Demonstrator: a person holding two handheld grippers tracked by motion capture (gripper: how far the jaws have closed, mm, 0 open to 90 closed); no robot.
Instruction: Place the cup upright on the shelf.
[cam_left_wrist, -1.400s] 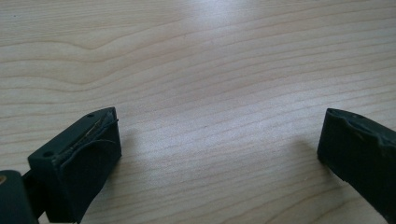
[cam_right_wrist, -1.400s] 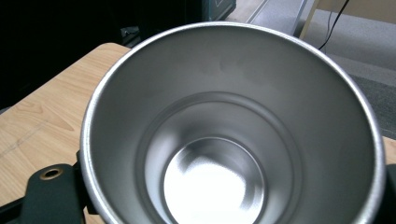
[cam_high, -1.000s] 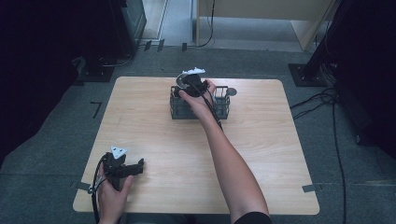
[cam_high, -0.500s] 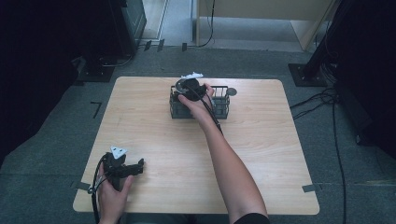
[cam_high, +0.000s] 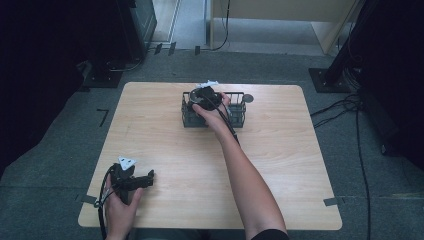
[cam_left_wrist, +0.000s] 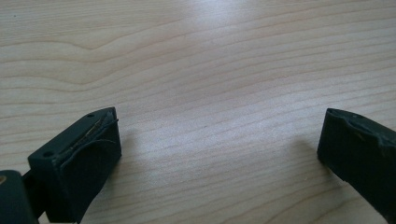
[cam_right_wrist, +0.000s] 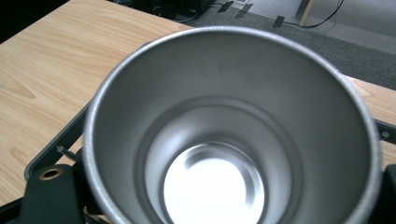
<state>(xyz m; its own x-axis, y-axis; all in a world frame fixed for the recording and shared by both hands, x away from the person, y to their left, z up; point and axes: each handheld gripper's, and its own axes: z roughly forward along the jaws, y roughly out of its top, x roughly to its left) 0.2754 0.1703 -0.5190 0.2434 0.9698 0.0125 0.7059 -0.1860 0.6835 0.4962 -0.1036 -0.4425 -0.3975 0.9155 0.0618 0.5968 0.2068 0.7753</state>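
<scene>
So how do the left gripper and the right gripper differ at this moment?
The left gripper stands open with nothing but bare wooden table between its jaws, while the right gripper is shut on the shiny steel cup. The left gripper sits low at the table's near left corner; the right gripper is out at the black wire rack on the far side. Both are black two-jaw grippers, each in a hand.

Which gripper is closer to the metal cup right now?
The right. The right gripper is shut on the metal cup at the black wire rack; the left gripper rests open near the table's near-left corner, far from it.
</scene>
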